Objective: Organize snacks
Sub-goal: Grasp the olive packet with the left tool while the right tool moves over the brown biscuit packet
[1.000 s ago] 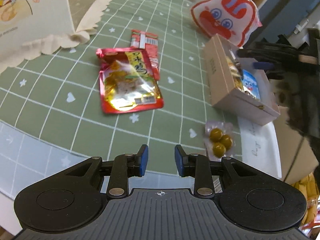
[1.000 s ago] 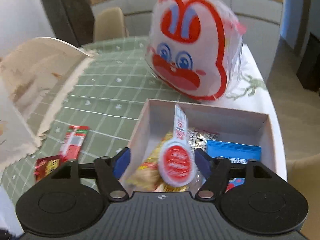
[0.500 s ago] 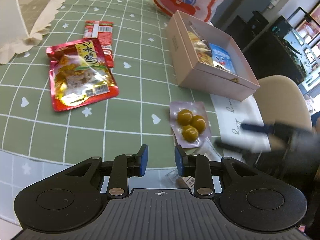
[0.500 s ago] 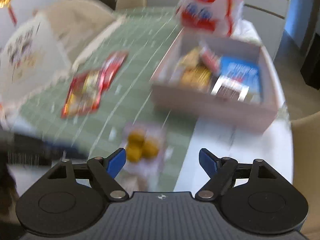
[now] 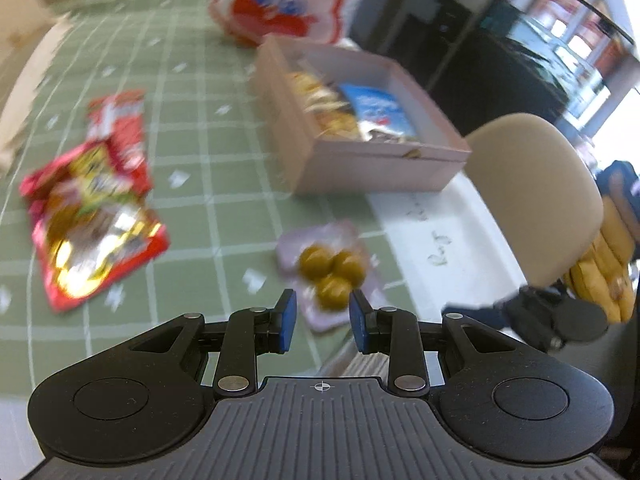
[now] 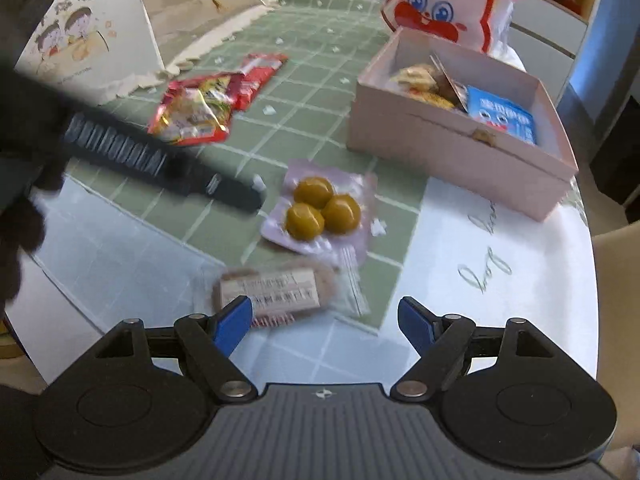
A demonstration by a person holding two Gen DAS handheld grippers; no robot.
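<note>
A clear pack of three green olives (image 5: 330, 276) (image 6: 320, 208) lies on the green checked cloth near the table's front edge. My left gripper (image 5: 320, 300) hovers just short of it, open with a narrow gap and nothing between the pads. A brown bar in a clear wrapper (image 6: 276, 288) lies nearer the edge, in front of my right gripper (image 6: 326, 312), which is open wide and empty. The pink box (image 5: 360, 160) (image 6: 452, 148) holds several snacks, among them a blue packet. A red foil pouch (image 5: 92, 220) (image 6: 192, 112) and a red stick pack (image 5: 116, 120) (image 6: 260, 72) lie to the left.
A rabbit-faced bag (image 5: 280, 4) (image 6: 448, 4) stands behind the box. A torn white carton with cartoon figures (image 6: 88, 40) stands at the back left. A beige chair (image 5: 532, 192) sits by the table's right edge. The left gripper's black finger (image 6: 160, 160) crosses the right wrist view.
The right gripper left the round red-and-white pack in the box, pulled back to the table's near edge and opened wider. The left gripper swung right toward the olive pack and rolled.
</note>
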